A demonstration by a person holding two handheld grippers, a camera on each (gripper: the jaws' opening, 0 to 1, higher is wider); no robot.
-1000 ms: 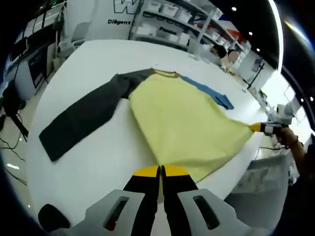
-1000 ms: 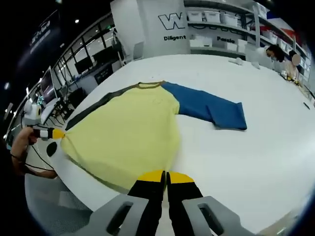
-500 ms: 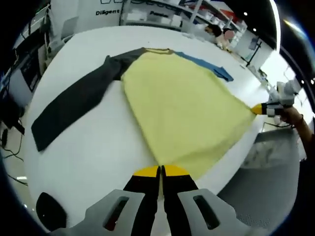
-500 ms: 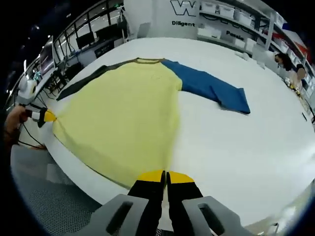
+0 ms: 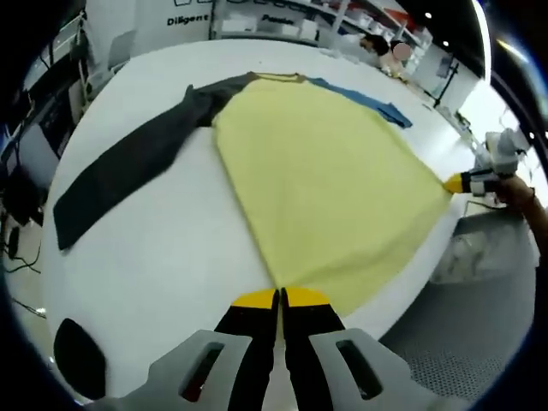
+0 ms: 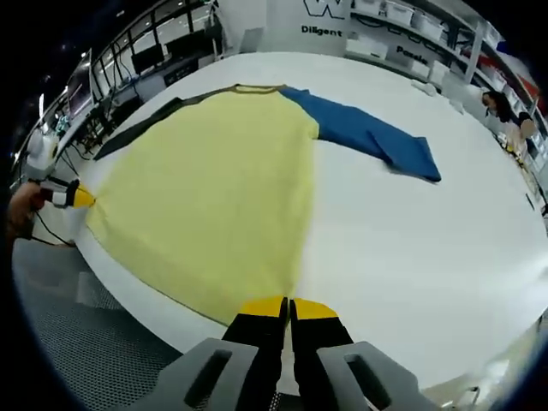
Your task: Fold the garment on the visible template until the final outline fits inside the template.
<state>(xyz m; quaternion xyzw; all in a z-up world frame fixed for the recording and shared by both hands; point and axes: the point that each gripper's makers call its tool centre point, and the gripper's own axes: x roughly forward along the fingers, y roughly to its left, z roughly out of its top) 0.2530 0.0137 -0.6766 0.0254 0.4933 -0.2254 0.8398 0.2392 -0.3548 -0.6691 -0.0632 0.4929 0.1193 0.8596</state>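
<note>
A long-sleeved garment with a yellow body [image 5: 325, 188] lies spread on a white table [image 5: 163, 257]. It has a dark grey sleeve [image 5: 128, 167] and a blue sleeve [image 6: 372, 137]. My left gripper [image 5: 280, 298] is shut on one bottom hem corner of the yellow body. My right gripper [image 6: 288, 306] is shut on the other hem corner. The right gripper [image 5: 458, 181] also comes into the left gripper view at the right edge. In the right gripper view the left gripper [image 6: 75, 198] enters from the left. The hem is stretched taut between them, past the table edge.
Shelves with white boxes [image 6: 402, 17] and a white wall with lettering stand behind the table. Desks with monitors [image 6: 145, 60] line one side. A person [image 6: 505, 120] sits at the far end. Grey floor [image 6: 94, 342] lies below the table edge.
Both grippers have drawn the hem further back toward the table edge, and the yellow body now lies flatter and more stretched. Both views look down on the table more steeply.
</note>
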